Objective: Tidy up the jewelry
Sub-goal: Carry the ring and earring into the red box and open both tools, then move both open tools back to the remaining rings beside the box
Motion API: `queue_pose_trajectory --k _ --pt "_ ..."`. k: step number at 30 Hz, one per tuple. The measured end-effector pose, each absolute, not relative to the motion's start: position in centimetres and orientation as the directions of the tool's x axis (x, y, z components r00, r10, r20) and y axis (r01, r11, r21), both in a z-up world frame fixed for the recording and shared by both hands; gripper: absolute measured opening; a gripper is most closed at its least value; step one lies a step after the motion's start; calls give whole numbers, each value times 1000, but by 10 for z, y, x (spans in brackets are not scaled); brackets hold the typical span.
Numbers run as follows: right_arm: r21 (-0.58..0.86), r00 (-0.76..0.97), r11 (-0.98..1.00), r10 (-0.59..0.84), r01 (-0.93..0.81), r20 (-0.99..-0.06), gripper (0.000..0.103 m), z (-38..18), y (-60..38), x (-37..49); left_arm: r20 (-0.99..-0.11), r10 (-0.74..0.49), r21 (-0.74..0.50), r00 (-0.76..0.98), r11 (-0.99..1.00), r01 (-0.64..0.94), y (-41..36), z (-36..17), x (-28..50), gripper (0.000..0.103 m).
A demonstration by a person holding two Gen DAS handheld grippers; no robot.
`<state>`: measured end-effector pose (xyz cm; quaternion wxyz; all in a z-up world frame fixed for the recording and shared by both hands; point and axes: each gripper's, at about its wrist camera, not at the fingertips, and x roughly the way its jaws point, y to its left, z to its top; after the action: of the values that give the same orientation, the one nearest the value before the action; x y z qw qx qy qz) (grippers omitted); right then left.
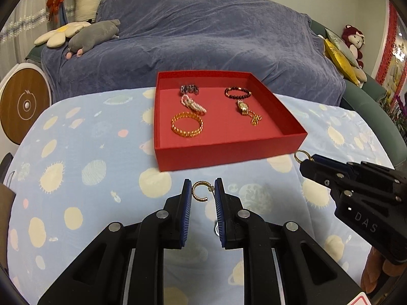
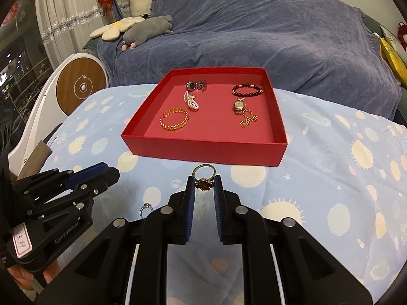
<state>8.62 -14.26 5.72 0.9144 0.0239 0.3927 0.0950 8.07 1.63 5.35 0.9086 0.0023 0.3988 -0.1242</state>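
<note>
A red tray point(image 1: 229, 150) point(image 2: 203, 152) stands on the blue patterned cloth and holds several pieces: a gold chain bracelet point(image 1: 187, 126), a pearl bracelet point(image 1: 192, 104), a dark bead bracelet point(image 1: 237, 92), a gold watch point(image 1: 244, 108) and a silver watch point(image 1: 189, 89). My left gripper point(image 1: 202, 193) is shut on a gold open-hoop earring point(image 1: 199, 191), lifted in front of the tray. My right gripper point(image 2: 204, 186) is shut on a gold ring with a dark red stone point(image 2: 204, 179), also just short of the tray's near wall. A silver ring point(image 2: 146, 209) lies on the cloth.
A sofa under a dark blue cover point(image 1: 203, 38) runs behind the table, with plush toys point(image 1: 94, 36) on it. A round white and wood device point(image 1: 24, 104) stands at the left. The right gripper's body point(image 1: 356, 193) shows at the right of the left wrist view.
</note>
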Motion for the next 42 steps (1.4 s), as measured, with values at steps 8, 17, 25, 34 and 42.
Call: queue_pose_trajectory --k 8,17,25,34,42 --pt "109 718 988 155 -109 -679 14 79 -168 118 -694 -203 -58 691 972 227 6 74 128 15" --pt "94 684 988 153 -122 -713 14 53 -155 179 -735 -180 -57 654 977 206 11 51 183 15" --pt "82 657 991 134 -110 -742 14 29 -153 201 -760 -165 -39 628 977 209 11 34 203 16" --pt "78 644 993 117 -90 -756 15 19 -156 208 -775 -159 -33 611 977 212 9 25 211 17" --pt "93 666 994 106 -56 -738 17 35 -167 196 -769 -139 -27 623 982 185 12 29 206 30"
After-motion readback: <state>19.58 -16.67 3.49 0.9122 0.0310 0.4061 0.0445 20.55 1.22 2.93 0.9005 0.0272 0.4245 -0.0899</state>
